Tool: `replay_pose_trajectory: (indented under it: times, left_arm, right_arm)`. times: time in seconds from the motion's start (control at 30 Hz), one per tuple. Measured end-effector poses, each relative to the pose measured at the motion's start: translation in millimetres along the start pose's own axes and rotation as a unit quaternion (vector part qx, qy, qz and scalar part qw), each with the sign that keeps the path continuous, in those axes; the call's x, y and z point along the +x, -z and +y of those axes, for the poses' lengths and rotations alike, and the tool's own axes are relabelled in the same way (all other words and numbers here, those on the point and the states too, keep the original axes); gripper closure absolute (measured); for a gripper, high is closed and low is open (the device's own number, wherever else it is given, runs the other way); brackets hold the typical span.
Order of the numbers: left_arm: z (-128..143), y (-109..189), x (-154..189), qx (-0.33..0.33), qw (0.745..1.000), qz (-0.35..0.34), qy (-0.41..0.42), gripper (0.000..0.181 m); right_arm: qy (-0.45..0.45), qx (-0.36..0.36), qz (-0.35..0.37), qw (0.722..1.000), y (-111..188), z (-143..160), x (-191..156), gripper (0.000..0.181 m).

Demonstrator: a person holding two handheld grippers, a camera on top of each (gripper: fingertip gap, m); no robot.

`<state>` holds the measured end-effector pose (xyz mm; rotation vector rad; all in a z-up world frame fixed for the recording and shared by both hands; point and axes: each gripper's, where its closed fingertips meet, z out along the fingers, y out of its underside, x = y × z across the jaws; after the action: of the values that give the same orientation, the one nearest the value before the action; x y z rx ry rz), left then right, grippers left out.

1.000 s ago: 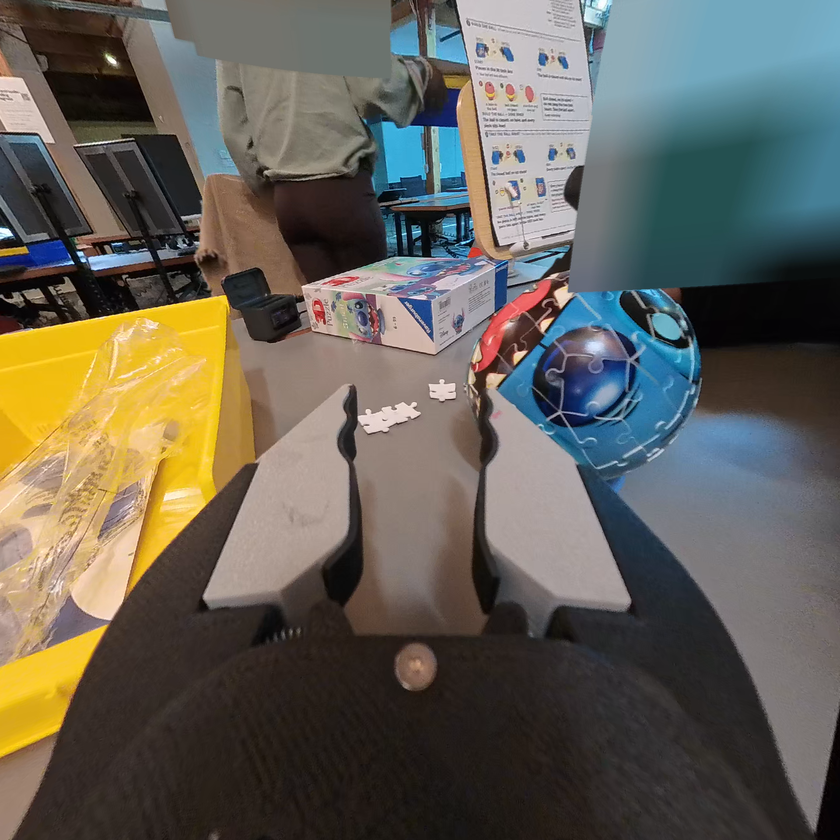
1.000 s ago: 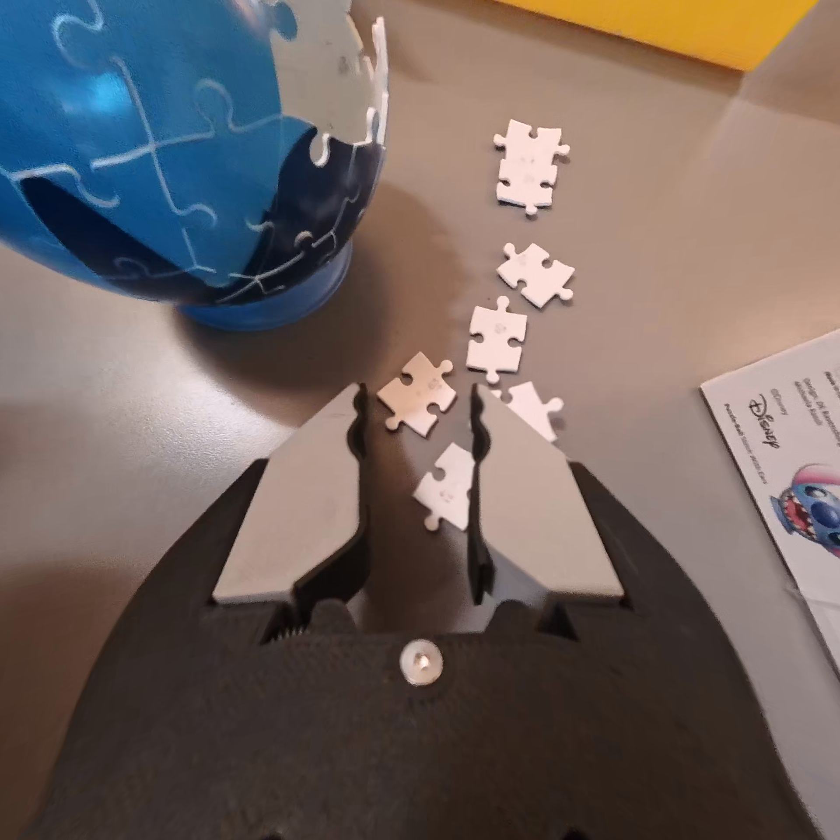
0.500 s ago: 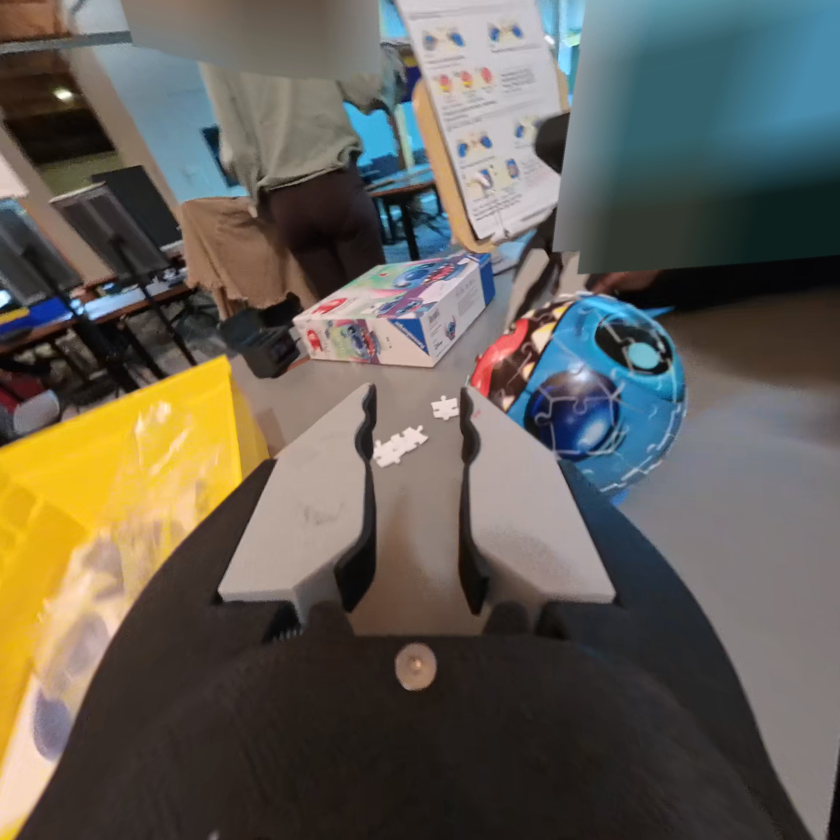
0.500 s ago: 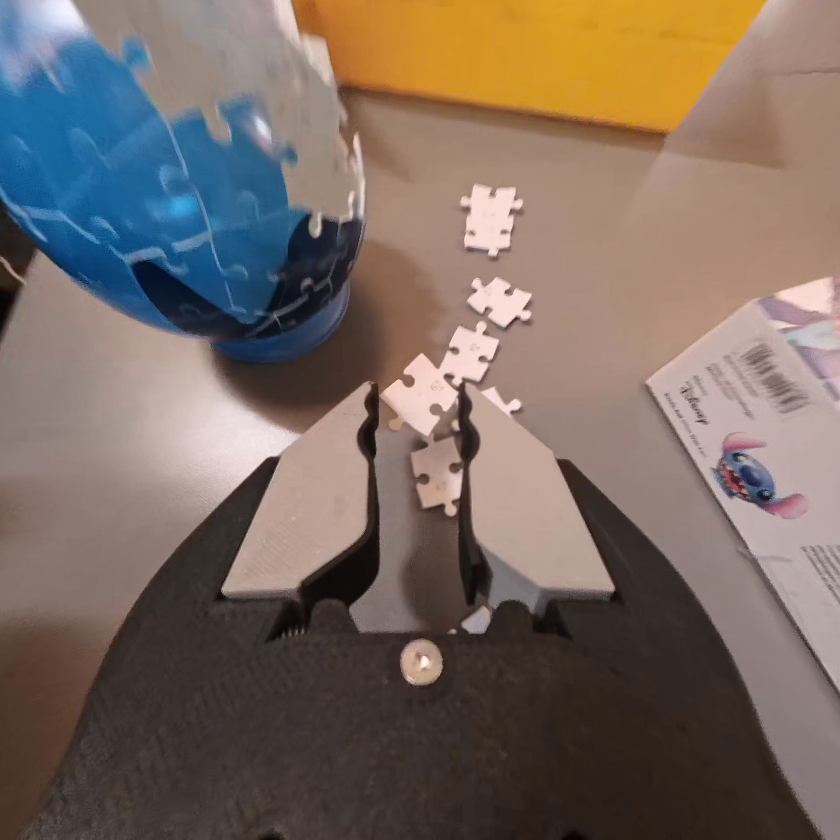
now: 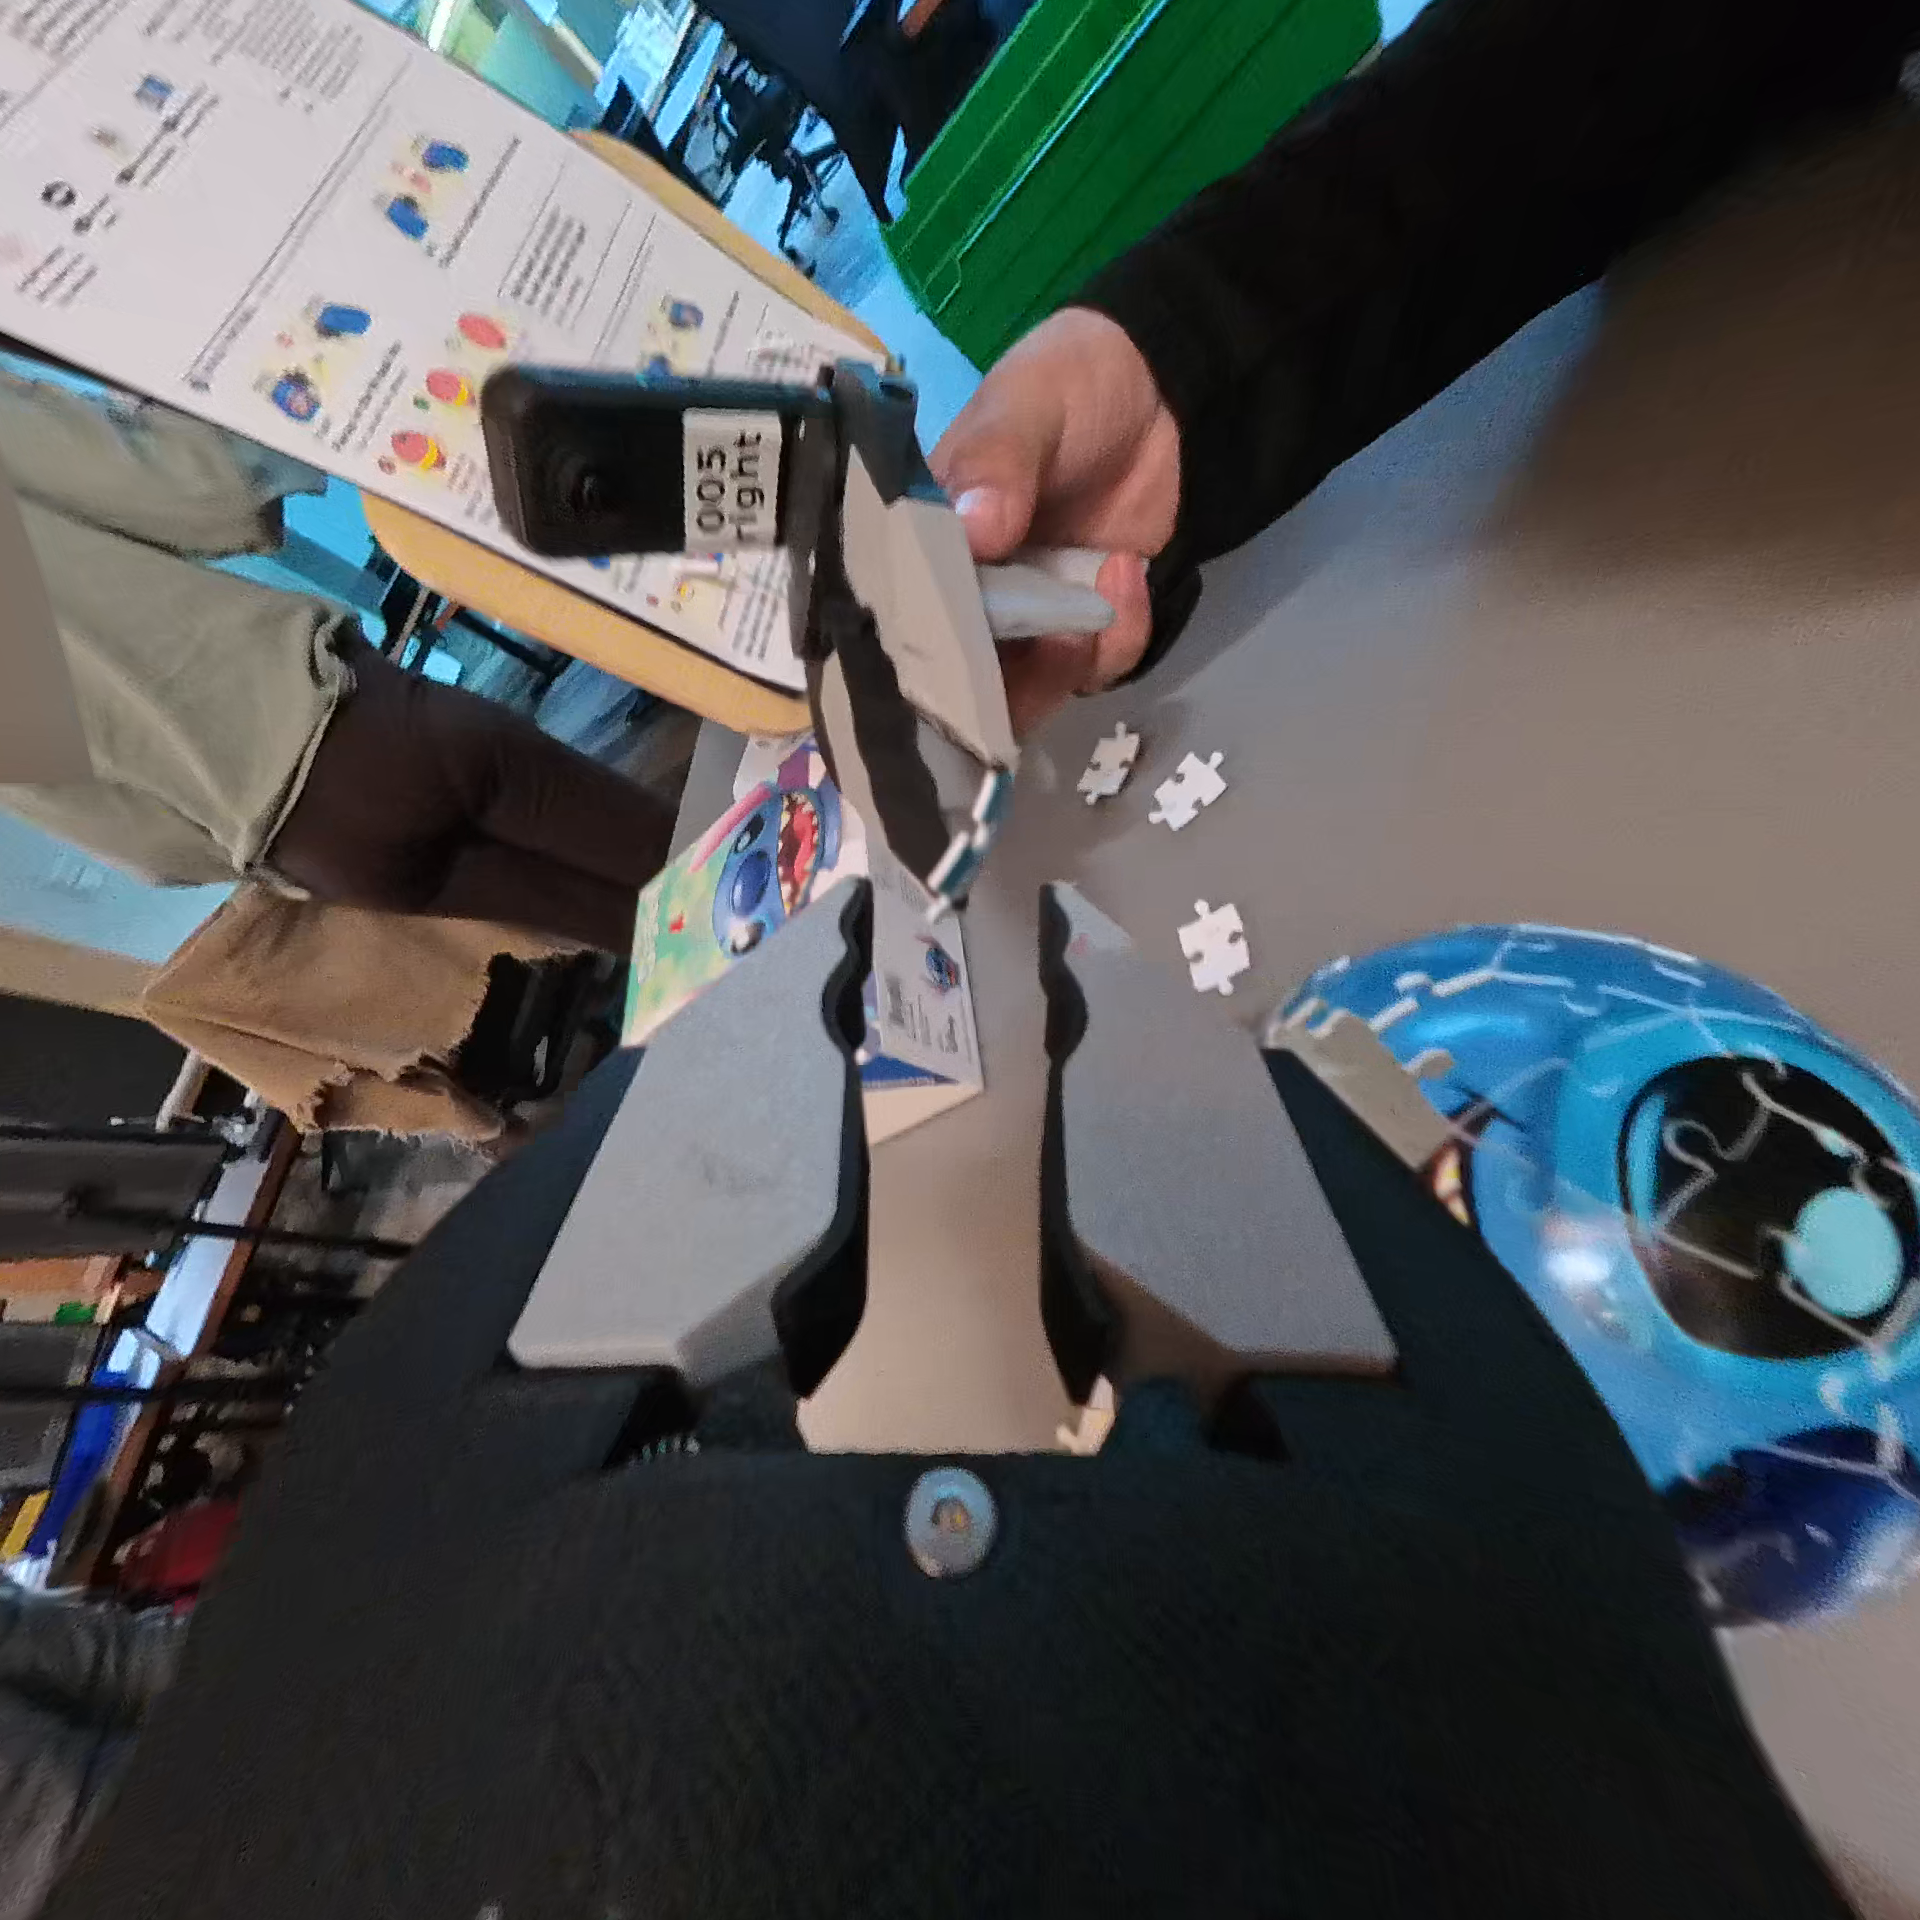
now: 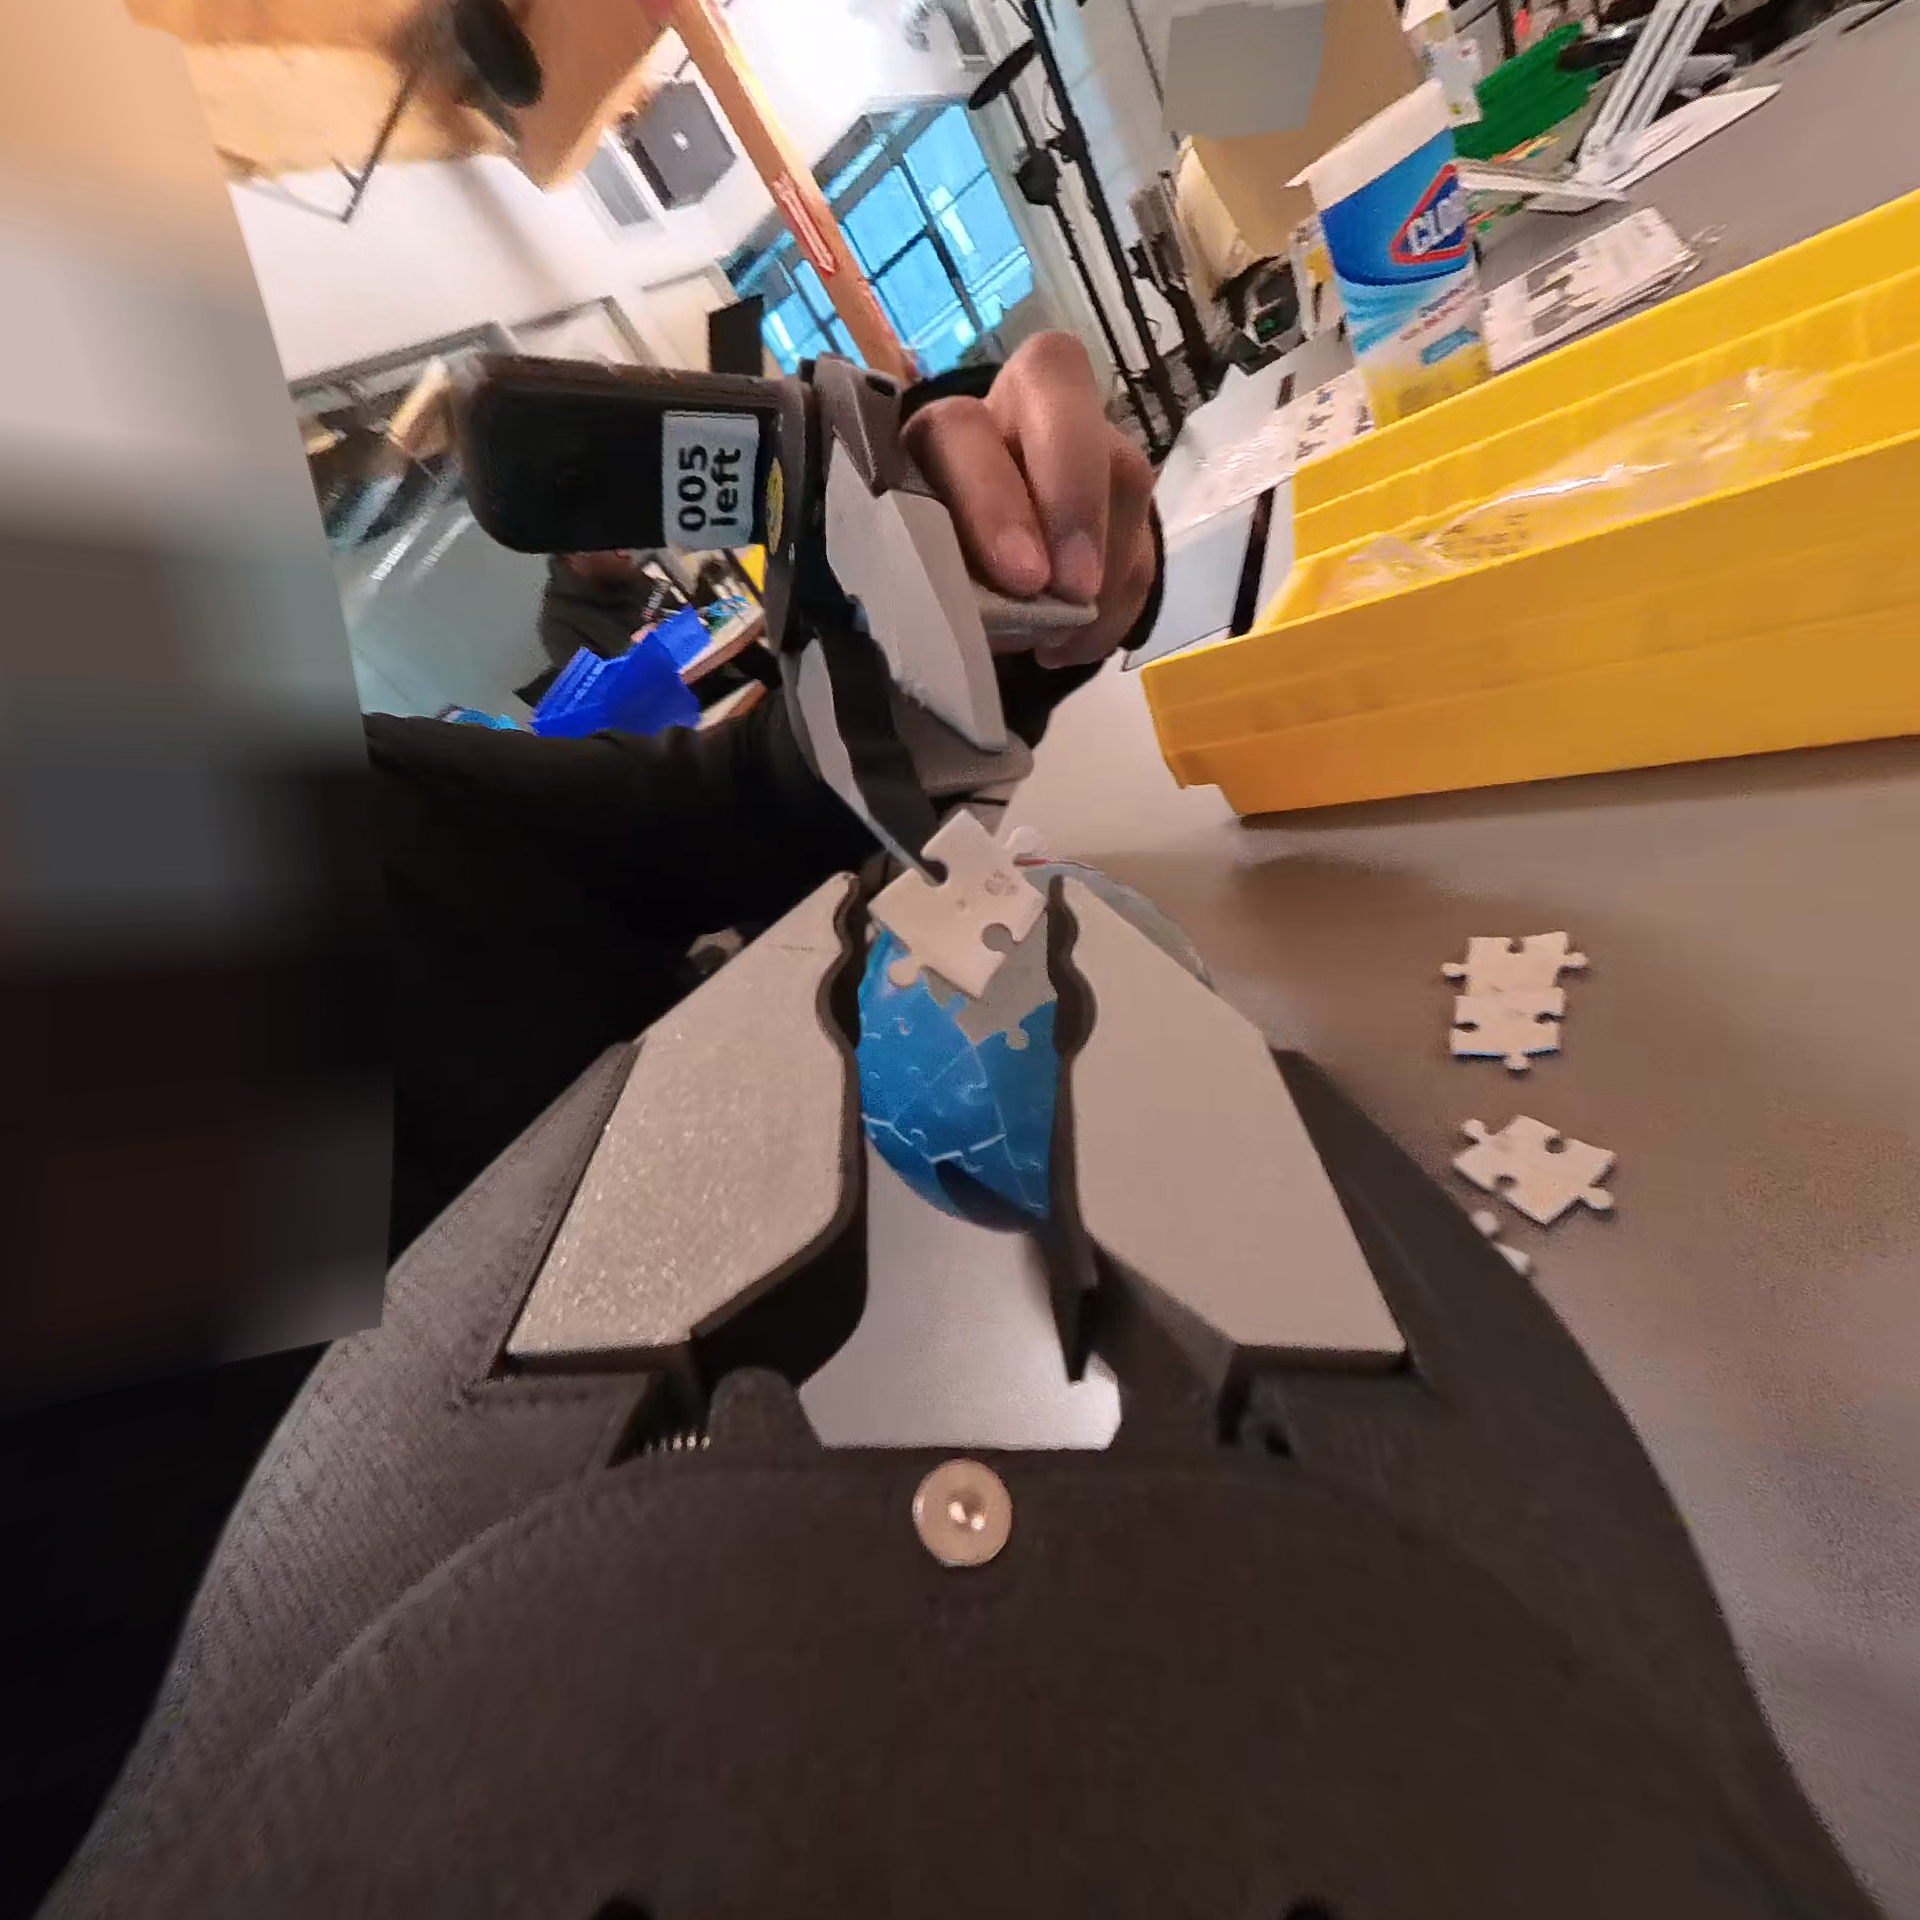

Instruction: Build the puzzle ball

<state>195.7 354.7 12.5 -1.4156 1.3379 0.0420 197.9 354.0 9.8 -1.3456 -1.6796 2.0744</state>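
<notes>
R gripper (image 6: 956,940) now has a white piece (image 6: 961,909) off the table, jaws pinched on it. L gripper (image 5: 951,935), half-open and empty, faces it at 12 o'clock. Puzzle ball (image 5: 1662,1195) sits at 3 o'clock. Prob. regrip or fit next.

Puzzle ball (image 5: 1704,1226): cut off by the right edge in the left wrist view, lower part motion-blurred; in the right wrist view only a blue strip shows between the right gripper's (image 6: 956,925) fingers. Held puzzle piece (image 6: 961,914): printed face hidden, seen nearly edge-on from the left wrist view. Yellow bin (image 6: 1558,644): contents blurred, far end cropped.
</notes>
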Motion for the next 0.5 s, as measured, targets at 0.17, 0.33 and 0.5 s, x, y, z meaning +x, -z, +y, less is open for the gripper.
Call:
replay_pose_trajectory:
  times: [0.17, 0.33, 0.5]
  left_arm:
    - [-5.6, -14.7, 1.8, -0.003, 0.999, 0.025, -0.026, 0.161]
    - [1.6, -24.4, -3.8, -0.027, 0.999, 0.027, 0.005, 0.181]
    - [12.3, -19.4, -36.2, -0.011, 0.973, -0.014, 0.232, 0.181]
  right_arm:
    - [-0.036, 0.016, -0.043, 0.998, 1.1, -0.3, -6.4, 0.15]
    - [-0.076, 0.049, -0.05, 0.995, 10.5, -9.3, -0.1, 0.15]
    - [-0.031, 0.115, 0.032, 0.992, 49.7, -43.3, 9.3, 0.15]
